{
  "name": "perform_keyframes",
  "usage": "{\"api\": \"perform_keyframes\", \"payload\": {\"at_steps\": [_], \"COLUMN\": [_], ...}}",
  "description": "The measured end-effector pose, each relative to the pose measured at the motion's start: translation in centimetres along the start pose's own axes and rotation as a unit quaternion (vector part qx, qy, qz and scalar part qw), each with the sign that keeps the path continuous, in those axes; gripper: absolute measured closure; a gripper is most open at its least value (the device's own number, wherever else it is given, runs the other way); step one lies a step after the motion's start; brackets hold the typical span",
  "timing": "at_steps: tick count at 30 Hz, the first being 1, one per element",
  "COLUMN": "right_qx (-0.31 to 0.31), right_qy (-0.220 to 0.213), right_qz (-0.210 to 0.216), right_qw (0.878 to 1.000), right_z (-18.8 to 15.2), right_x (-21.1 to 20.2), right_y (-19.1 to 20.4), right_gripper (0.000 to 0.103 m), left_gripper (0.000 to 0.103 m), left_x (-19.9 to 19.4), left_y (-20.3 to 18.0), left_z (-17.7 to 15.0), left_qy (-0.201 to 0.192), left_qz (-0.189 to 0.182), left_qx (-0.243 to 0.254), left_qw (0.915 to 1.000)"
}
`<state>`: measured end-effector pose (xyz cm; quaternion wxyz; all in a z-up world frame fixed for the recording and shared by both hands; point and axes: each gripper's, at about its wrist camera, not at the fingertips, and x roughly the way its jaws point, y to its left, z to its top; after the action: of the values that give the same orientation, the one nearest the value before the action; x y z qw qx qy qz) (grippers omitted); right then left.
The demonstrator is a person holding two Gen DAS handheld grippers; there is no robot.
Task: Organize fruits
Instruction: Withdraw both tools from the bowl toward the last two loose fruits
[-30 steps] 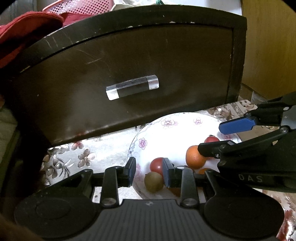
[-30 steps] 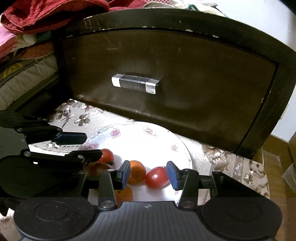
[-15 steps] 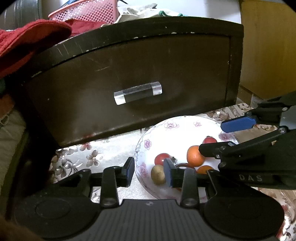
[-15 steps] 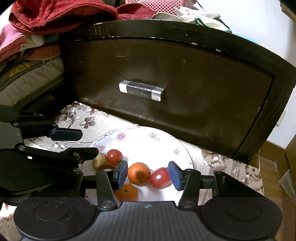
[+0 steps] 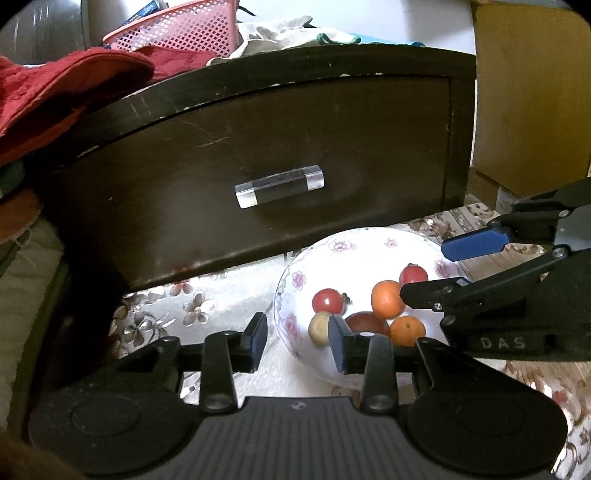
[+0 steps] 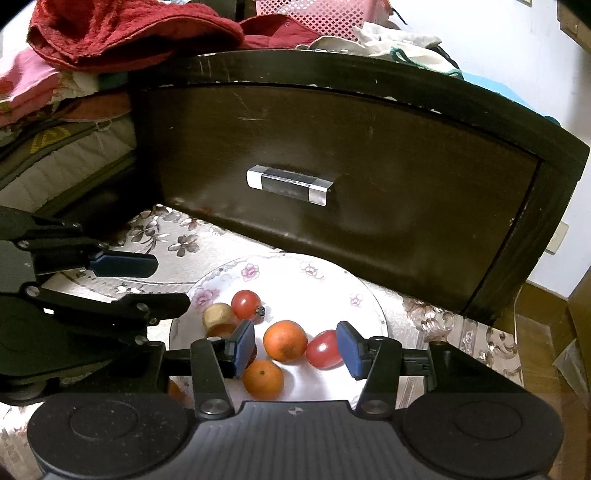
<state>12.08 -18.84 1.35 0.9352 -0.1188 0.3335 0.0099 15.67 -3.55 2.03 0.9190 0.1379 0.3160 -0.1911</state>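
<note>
A white floral plate lies on the patterned cloth before a dark drawer. It holds two oranges, red tomatoes, a tan fruit and a dark red fruit. My left gripper is open and empty above the plate's left rim. My right gripper is open and empty above the oranges. Each gripper shows in the other's view, the right and the left.
The dark wooden drawer with a clear handle stands upright right behind the plate. Red cloth and a pink basket lie on top. Bedding is at the left; a wooden cabinet at the right.
Both grippers have pulled back and risen from the plate, so more of the plate and fruit shows. Both stay open and empty.
</note>
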Motion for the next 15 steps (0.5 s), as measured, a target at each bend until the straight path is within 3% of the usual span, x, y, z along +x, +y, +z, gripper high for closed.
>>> {"api": "perform_keyframes", "payload": {"at_steps": [15], "right_qx": [-0.016], "right_qy": [0.03], "right_qz": [0.039], "right_qw": [0.999], "right_z": [-2.9], "right_x": [-2.6], "right_y": [2.4], "right_gripper": [0.057], "left_gripper": [0.06], "left_x": [-2.8], "left_y": [0.1], "left_z": [-4.1], "left_qy": [0.036], "left_qz": [-0.028], "left_qx": [-0.001], "left_qw": [0.999]}}
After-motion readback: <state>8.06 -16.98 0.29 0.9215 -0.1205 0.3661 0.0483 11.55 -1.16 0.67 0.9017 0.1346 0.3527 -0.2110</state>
